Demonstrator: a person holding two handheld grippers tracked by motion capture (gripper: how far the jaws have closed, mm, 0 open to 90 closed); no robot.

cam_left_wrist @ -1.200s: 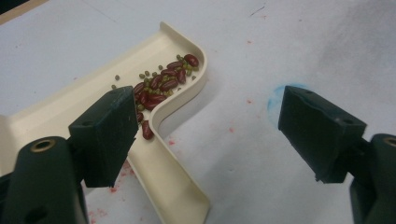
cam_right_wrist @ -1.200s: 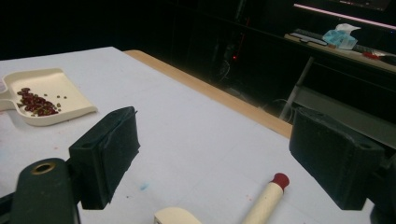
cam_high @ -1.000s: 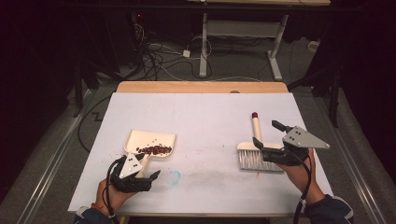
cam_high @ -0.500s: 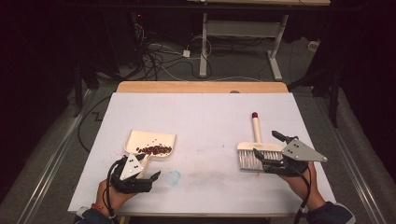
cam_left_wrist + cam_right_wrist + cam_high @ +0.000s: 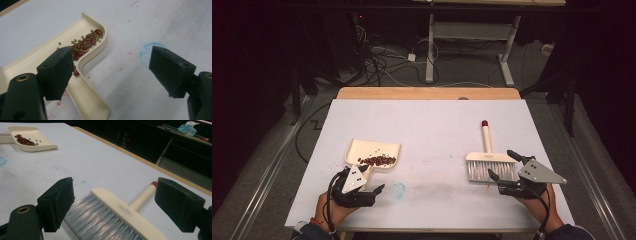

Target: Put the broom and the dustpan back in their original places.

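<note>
A cream dustpan [image 5: 374, 152] lies at the table's near left with a heap of red and small green beans [image 5: 377, 160] in it. My left gripper [image 5: 373, 179] stands open just behind the pan's handle [image 5: 85, 100]; its left jaw is over the handle side and nothing is gripped. The beans [image 5: 86, 45] lie by the pan's curved wall. At the near right lies a brush [image 5: 489, 160] with grey bristles and a cream, red-tipped handle. My right gripper [image 5: 500, 163] is open at the bristle end, its jaws on either side of the brush head [image 5: 120, 210], with nothing in its grip.
White paper covers the table [image 5: 427, 125], with a wooden strip [image 5: 427, 93] at the far edge. A blue smudge [image 5: 398, 189] and red flecks mark the paper near the left gripper. Cables and desk legs lie on the floor beyond the table.
My right gripper has drawn back toward the near edge and lower, away from above the brush. The left gripper, dustpan and brush have stayed put.
</note>
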